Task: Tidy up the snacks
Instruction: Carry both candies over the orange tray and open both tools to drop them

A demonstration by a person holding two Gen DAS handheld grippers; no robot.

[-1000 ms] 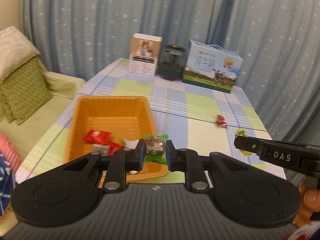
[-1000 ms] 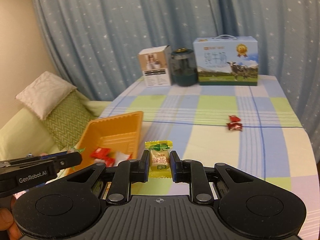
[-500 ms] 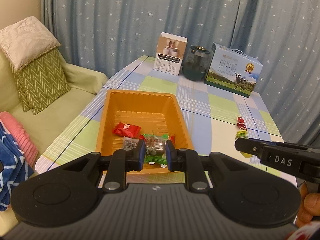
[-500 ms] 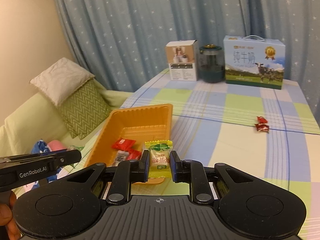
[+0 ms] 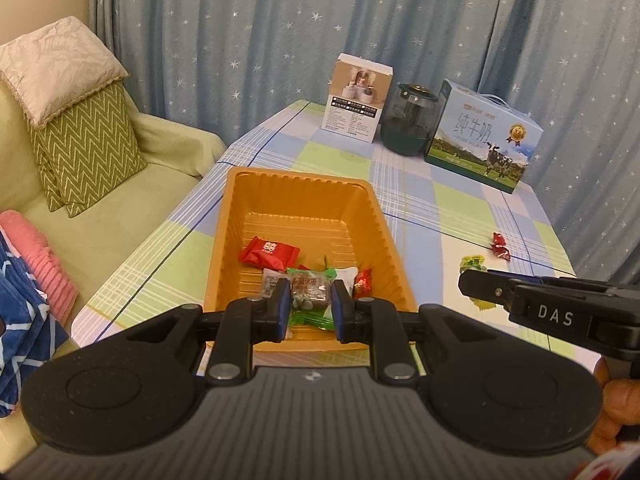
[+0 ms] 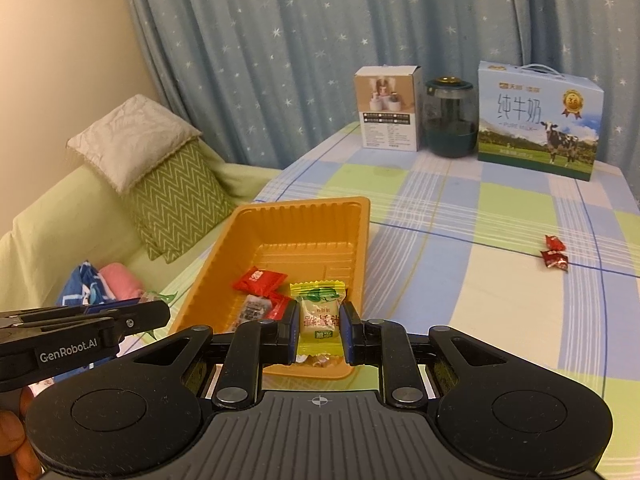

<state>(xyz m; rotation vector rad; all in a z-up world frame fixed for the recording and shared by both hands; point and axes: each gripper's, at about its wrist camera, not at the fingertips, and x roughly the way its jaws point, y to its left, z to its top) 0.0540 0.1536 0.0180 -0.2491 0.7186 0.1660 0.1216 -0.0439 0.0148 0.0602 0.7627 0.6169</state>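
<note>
A: Orange tray (image 5: pixel 362 216); red packet (image 5: pixel 267 252) inside, green-edged wrapper (image 5: pixel 310 294) and yellow wrapper (image 6: pixel 318 312) over its near end.

B: Beside the tray, surface (image 6: pixel 460 208) checked blue, green, white. Beyond the tray, blue curtain (image 6: pixel 280 40) dotted with white stars; left of it, green zigzag cushion (image 5: pixel 84 140).

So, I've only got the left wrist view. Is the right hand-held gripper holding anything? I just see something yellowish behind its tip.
Observer: Yes. The right hand-held gripper is shut on a yellow snack pack with green print at its top, pinched between both pads.
Operator: Is it lined up with the tray?
Observer: In the right wrist view the pack shows in front of the near right corner of the orange tray. How high above it, I cannot tell.
</note>
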